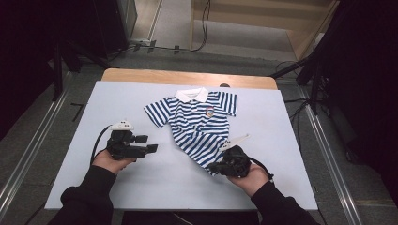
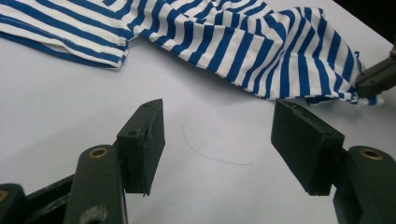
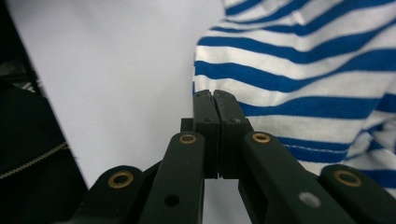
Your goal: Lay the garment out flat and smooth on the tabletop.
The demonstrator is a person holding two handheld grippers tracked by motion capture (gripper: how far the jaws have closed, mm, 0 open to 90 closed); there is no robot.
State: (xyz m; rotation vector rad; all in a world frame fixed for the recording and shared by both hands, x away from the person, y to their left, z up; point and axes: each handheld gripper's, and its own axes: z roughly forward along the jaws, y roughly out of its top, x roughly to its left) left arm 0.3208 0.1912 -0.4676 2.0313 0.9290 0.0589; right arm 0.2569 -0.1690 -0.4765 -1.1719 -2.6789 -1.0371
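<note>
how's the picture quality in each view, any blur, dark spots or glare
High view: the table is evenly lit and sharp, the surroundings fall into darkness. Left gripper view: the striped shirt is crisp, the near jaws slightly soft. Right gripper view: the shirt is soft, the jaws sharper, the table washed out pale.

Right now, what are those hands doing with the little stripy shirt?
A person holds a gripper in each hand over a small blue-and-white striped shirt on the white table. The right gripper is shut at the shirt's bottom hem. The left gripper waits beside it, jaws open with nothing between them.
</note>
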